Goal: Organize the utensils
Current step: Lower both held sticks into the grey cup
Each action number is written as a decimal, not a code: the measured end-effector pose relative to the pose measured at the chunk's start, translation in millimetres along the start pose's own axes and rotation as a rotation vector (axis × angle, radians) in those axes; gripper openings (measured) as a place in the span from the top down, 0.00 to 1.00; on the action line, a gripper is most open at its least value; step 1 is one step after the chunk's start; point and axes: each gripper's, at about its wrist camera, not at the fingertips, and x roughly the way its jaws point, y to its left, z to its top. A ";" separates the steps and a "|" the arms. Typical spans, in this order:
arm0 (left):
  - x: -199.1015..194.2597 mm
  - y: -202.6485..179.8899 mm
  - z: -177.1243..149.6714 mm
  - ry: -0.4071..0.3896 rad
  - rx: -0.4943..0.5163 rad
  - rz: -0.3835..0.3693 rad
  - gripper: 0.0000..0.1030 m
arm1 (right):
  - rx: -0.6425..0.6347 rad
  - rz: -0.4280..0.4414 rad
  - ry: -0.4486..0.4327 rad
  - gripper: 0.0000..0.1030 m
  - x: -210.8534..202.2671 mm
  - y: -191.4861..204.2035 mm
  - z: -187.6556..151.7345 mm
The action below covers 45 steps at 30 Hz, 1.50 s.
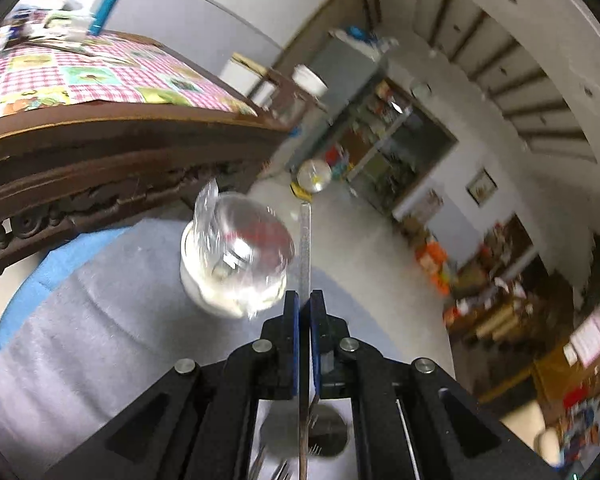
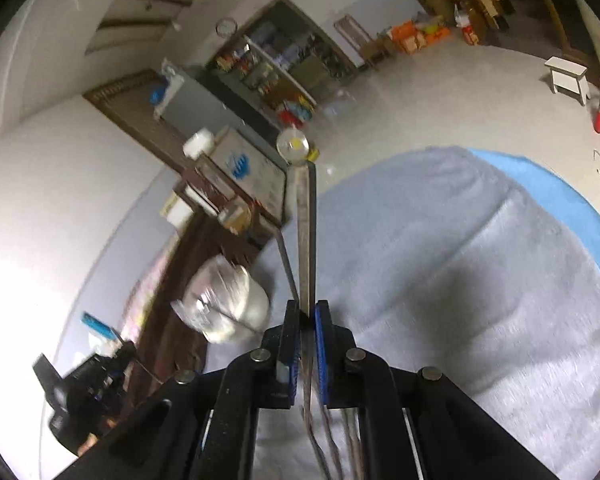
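Left wrist view: a grey cloth [image 1: 100,320] covers the surface, and on it stands a white cup [image 1: 204,288] wrapped in clear plastic, blurred, its contents impossible to tell. The left hand-held gripper [image 1: 304,300] is clamped on a flat metal utensil [image 1: 305,248] with a round clear end, raised just right of the cup. The right hand-held gripper [image 2: 307,308] is clamped on a similar utensil [image 2: 306,232], also right of the cup [image 2: 228,312]. Both pieces appear mid-carry; next probably comes lowering each into the cup, handle aligned over its mouth.
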 end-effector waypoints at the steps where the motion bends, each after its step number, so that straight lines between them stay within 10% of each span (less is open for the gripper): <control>1: 5.4 -3.2 1.1 -0.007 -0.014 0.003 0.95 | 0.008 0.009 -0.014 0.92 1.2 1.4 4.4; 19: 62.5 -37.3 -34.1 -0.189 0.090 0.097 0.95 | -0.089 -0.072 -0.114 0.92 57.3 25.7 15.7; 45: 97.8 -31.7 -71.1 0.030 0.284 0.027 0.93 | -0.228 -0.146 0.054 0.92 120.8 29.8 -25.5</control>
